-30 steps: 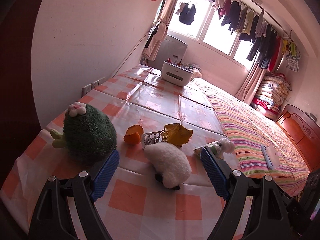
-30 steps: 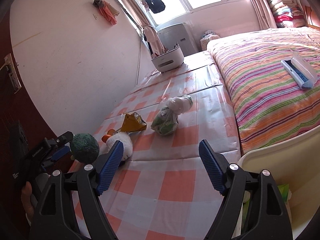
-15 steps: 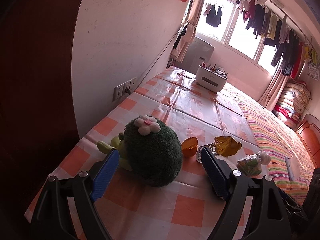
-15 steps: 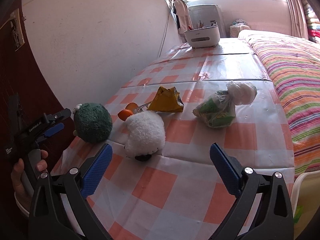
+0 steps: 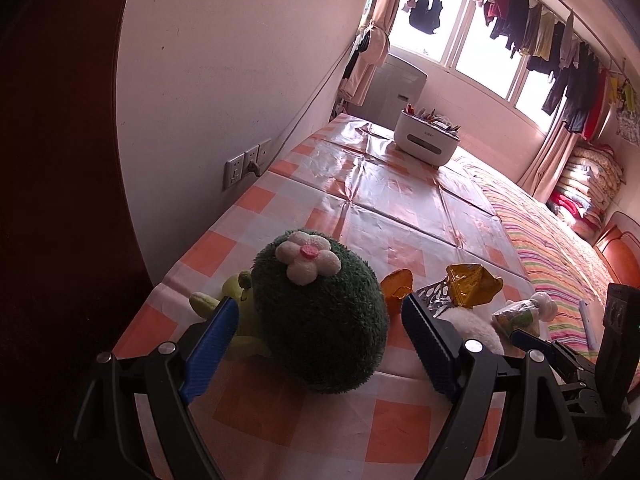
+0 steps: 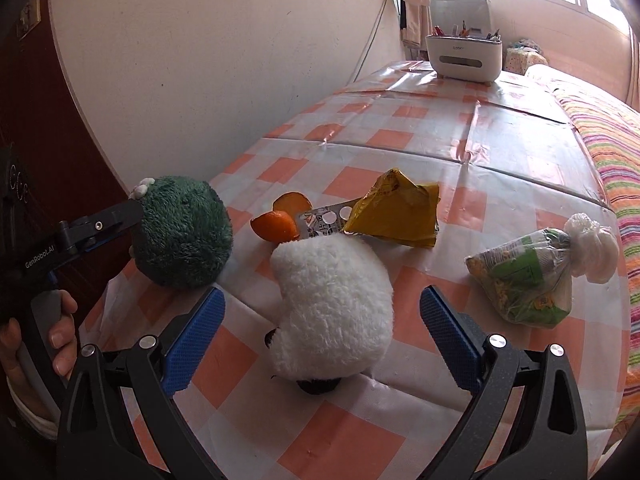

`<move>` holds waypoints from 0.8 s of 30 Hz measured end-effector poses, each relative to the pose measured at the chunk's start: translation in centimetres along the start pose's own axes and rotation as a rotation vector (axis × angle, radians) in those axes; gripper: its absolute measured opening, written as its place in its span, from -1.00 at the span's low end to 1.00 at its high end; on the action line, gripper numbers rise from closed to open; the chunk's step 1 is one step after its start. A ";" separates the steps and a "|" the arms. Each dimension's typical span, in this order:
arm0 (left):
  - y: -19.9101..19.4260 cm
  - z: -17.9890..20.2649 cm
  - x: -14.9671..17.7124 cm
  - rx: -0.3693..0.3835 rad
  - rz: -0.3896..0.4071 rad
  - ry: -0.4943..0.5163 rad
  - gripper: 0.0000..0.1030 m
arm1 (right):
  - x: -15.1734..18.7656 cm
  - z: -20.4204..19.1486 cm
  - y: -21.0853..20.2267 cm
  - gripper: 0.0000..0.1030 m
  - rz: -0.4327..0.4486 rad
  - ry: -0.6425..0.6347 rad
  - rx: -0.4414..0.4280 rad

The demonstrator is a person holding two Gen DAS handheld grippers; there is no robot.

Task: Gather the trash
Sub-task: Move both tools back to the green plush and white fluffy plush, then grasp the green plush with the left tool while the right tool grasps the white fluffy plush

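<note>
- Right gripper [image 6: 322,338]: jaws have just been opening and now stand wide apart, nothing clamped; the white plush [image 6: 332,304] sits between them, untouched as far as we can tell.
- Trash on the tabletop [image 6: 400,136]: peel [image 6: 280,222] and blister pack [image 6: 326,218] at 12 o'clock beyond the plush, yellow wrapper [image 6: 394,212] at 1 o'clock, bagged waste [image 6: 528,276] at 2 o'clock, its long axis running toward 1 o'clock.
- Left gripper [image 5: 316,334]: jaws apart, straddling the green plush [image 5: 320,316]; trash lies at 2 o'clock.
- We judge the right gripper nearer the bagged waste.
</note>
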State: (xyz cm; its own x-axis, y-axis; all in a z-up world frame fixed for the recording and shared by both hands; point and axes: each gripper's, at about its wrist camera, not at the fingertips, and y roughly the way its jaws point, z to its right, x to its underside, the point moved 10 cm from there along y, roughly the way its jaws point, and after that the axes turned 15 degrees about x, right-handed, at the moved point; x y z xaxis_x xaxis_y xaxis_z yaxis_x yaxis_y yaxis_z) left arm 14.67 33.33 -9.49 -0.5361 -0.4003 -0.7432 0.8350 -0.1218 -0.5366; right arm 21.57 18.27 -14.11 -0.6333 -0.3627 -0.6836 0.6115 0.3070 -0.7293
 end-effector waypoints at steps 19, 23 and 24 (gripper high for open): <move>2.7 -0.7 1.0 -0.002 -0.033 -0.010 0.31 | 0.8 0.2 1.7 0.00 -0.037 -0.015 -0.002; 2.3 0.0 1.2 0.010 -0.021 -0.002 0.26 | 0.9 0.5 0.2 0.00 -0.014 0.016 -0.018; 2.1 0.2 1.2 0.012 -0.015 0.002 0.26 | 1.0 0.6 -0.3 0.00 -0.006 0.025 -0.023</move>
State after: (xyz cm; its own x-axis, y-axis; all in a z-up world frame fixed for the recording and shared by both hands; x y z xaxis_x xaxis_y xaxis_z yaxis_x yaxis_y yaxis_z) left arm 15.77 32.38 -11.43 -0.5484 -0.3969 -0.7360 0.8285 -0.1385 -0.5426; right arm 21.06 17.30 -14.54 -0.6489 -0.3429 -0.6793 0.5965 0.3251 -0.7339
